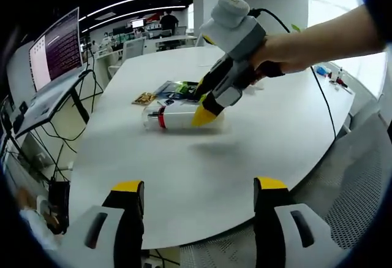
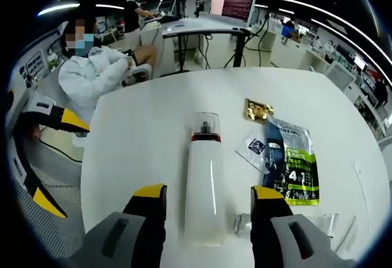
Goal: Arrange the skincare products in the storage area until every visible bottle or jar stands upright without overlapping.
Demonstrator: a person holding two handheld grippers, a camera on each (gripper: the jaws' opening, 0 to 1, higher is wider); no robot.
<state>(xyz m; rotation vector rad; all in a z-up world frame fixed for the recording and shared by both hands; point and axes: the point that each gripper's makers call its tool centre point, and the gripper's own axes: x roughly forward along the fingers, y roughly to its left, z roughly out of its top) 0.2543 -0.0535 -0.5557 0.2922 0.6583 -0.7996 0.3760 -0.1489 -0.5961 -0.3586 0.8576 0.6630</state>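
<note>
A white bottle [image 2: 204, 185] lies flat on the tabletop [image 2: 141, 133] between the released right claw [image 2: 208, 202], probably light, smooth and slippery, best gripped mid-body.

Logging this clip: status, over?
Right gripper jaws open astride lying white bottle. Left gripper open, clear of it. Sachets beside bottle, not blocking.

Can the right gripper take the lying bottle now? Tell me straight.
Probably yes. The white bottle lies on its side on the table, its base end already between the right gripper's open jaws, with nothing across it. The packets lie off to one side, clear of the approach.
</note>
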